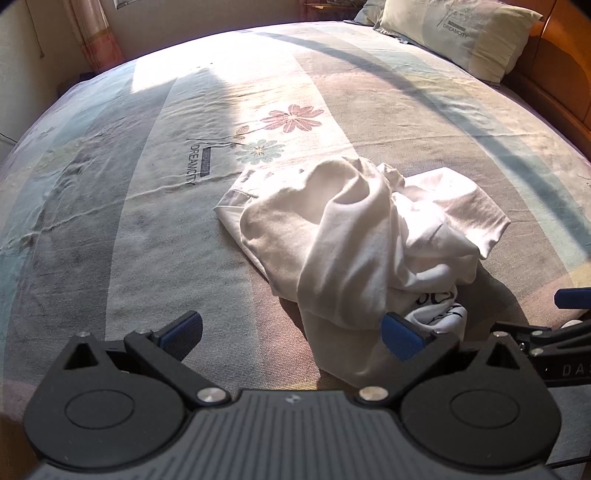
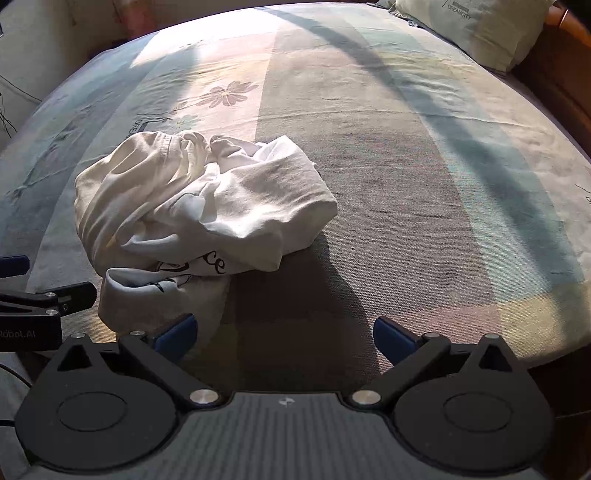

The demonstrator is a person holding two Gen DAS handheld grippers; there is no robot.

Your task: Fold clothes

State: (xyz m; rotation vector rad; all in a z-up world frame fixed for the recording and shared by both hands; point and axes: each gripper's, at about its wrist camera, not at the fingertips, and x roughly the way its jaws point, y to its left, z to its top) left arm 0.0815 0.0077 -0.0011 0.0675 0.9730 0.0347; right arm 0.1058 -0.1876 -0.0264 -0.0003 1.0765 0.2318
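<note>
White crumpled shirt (image 1: 354,236) on bed (image 1: 147,221) — no clear long axis — both grippers (image 1: 291,334) (image 2: 284,334) wide, empty.

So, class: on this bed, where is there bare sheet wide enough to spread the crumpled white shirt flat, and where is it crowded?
Bare sheet runs from the shirt toward the pillow, and from the flower print to the far edge. It is crowded by the near edge, where both open tongs, left and right, flank the shirt.

Crumpled white T-shirt (image 1: 354,236) with black print, heaped on striped bedsheet (image 1: 147,206)
</note>
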